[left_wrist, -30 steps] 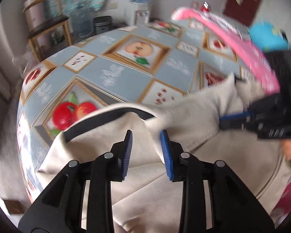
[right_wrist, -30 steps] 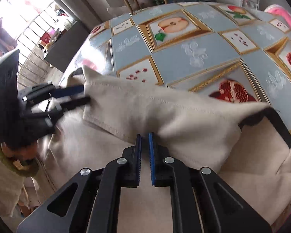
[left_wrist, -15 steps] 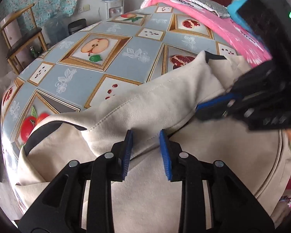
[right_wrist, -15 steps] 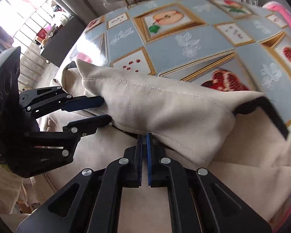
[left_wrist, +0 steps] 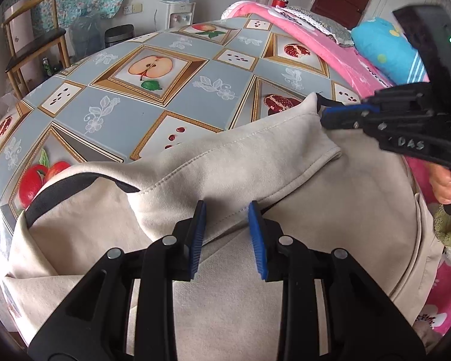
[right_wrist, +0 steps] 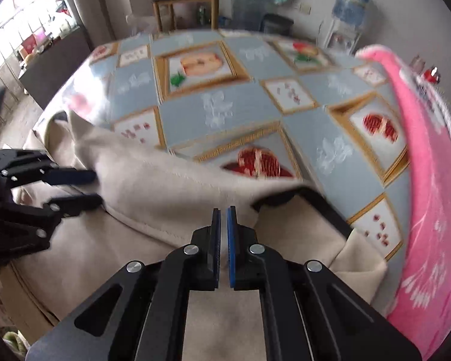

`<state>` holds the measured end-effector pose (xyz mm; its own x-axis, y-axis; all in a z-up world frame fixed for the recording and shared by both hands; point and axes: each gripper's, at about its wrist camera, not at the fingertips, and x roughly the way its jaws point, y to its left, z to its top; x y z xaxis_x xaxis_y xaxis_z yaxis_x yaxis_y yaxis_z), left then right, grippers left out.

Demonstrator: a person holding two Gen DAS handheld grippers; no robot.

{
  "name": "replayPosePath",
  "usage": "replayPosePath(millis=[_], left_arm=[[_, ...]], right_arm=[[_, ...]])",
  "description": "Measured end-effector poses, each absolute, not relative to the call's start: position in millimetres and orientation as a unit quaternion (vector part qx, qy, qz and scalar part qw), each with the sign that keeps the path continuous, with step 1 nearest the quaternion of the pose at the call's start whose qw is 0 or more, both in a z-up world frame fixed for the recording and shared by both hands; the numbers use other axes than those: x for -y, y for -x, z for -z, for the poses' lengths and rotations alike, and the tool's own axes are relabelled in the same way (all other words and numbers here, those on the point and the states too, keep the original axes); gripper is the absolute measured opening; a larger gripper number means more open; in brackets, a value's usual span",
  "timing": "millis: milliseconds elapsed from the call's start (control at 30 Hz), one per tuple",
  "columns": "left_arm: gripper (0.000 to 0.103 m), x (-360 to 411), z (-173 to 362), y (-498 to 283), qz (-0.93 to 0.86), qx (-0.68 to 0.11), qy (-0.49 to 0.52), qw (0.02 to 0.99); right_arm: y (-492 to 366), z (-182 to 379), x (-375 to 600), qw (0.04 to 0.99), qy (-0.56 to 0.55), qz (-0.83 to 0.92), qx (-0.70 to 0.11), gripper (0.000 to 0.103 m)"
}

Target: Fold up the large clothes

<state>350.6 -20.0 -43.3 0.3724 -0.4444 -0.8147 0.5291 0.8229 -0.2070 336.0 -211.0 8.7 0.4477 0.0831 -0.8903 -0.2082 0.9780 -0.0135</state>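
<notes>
- the beige garment [left_wrist: 255, 270] is spread on the near part of the table, with one folded-over flap [left_wrist: 240, 162] lying across its top edge and a black-trimmed opening [left_wrist: 75, 186] at the near-left corner; the far half of the fruit-print tablecloth [left_wrist: 153, 111] is bare
- left gripper [left_wrist: 227, 234] has its jaws spread, flap hem sitting in the gap; the pads don't look like they're pressing on it, so I'd call that not gripping
- right gripper [right_wrist: 223, 240] has its jaws pressed together, and I can't see any cloth between the pads in its own view; in the left view its tips sit right by the flap's far corner [left_wrist: 318, 105], touching or not I can't tell
- to do this fold well, I'd say get both hems actually pinched before moving, keep both hands level so the crease comes out straight, and lay the flap down flat rather than dropping it
- watch the pink blanket [right_wrist: 430, 210] just beside the garment on the right; easy to snag
</notes>
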Motion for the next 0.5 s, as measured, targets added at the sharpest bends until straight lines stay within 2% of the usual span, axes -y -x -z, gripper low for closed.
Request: replayPosePath(millis=[133, 233, 400, 500], left_arm=[[0.029, 17, 44, -351, 0.296, -0.475, -0.032, 0.828], [0.029, 15, 39, -351, 0.294, -0.474, -0.025, 0.83], [0.029, 6, 4, -356, 0.283, -0.425, -0.019, 0.86], [0.029, 5, 16, -374, 0.238, -0.45, -0.031, 0.86]], right_arm=[[-344, -4, 186, 0.851, 0.054, -0.124, -0.507, 0.003], [-347, 31, 181, 0.834, 0.058, -0.123, -0.535, 0.004], [-337, 32, 182, 0.839, 0.062, -0.12, -0.528, 0.004], [-344, 33, 181, 0.835, 0.058, -0.118, -0.534, 0.004]])
